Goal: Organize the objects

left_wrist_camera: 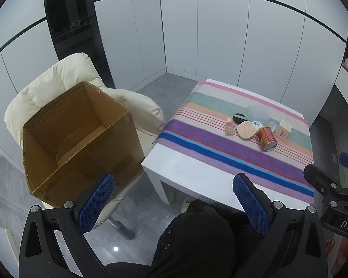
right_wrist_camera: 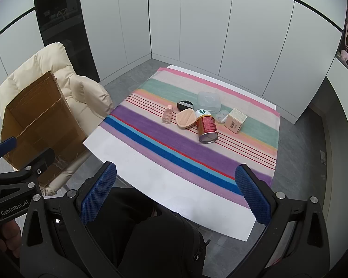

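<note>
Nothing looks sorted yet: the cardboard box (left_wrist_camera: 81,139), standing on the cream chair (left_wrist_camera: 46,78) just left of the table (left_wrist_camera: 197,178), shows only its bare bottom, and every item lies in one cluster on the striped cloth (right_wrist_camera: 150,125) toward the far side of the table. That cluster holds a red can (right_wrist_camera: 206,127) on its side, a small pink bottle (right_wrist_camera: 167,114), a peach compact (right_wrist_camera: 185,118), a black compact (right_wrist_camera: 184,105), a clear plastic case (right_wrist_camera: 208,102) and a little carton (right_wrist_camera: 235,120). The left gripper (left_wrist_camera: 174,208) and the right gripper (right_wrist_camera: 176,197) both gape wide and hold nothing, well short of the items. The left view looks down into the box; the right view shows only its outer wall but gives the cluster larger and plainer.
</note>
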`<state>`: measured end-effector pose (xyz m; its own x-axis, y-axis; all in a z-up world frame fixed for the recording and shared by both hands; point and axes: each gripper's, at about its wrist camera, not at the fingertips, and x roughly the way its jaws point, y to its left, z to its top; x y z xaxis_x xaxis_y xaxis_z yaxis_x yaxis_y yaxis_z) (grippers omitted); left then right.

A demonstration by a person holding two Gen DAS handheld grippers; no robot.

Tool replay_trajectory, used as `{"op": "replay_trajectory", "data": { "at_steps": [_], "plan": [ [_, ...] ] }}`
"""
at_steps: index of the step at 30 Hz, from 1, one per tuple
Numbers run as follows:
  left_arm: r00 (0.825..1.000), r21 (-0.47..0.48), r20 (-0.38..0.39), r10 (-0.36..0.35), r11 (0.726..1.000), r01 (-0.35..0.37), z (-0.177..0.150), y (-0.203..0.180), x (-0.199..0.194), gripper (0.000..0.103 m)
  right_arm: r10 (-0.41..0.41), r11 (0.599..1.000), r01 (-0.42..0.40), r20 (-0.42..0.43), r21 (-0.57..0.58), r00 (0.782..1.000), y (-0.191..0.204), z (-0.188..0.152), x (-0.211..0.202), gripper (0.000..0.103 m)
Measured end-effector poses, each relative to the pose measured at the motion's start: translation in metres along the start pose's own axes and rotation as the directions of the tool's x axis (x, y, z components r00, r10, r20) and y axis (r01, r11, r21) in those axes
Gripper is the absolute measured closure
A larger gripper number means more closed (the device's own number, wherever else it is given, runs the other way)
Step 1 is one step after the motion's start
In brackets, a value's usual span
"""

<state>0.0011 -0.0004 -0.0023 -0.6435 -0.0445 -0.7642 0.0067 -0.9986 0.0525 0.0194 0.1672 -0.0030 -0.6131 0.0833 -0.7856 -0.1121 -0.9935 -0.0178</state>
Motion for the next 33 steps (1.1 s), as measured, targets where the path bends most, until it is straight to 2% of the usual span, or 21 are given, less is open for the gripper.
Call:
{"op": "replay_trajectory", "data": {
  "at_steps": [33],
  "plan": [
    [1.0, 0.011, -0.006, -0.007, 1.0, 0.008, -0.0007, -0.0038, 0.0002, 0.0, -0.004, 1.0, 0.004, 0.001, 0.001, 1.0, 0.0001, 0.0022, -0.0006, 0.0]
  ]
}}
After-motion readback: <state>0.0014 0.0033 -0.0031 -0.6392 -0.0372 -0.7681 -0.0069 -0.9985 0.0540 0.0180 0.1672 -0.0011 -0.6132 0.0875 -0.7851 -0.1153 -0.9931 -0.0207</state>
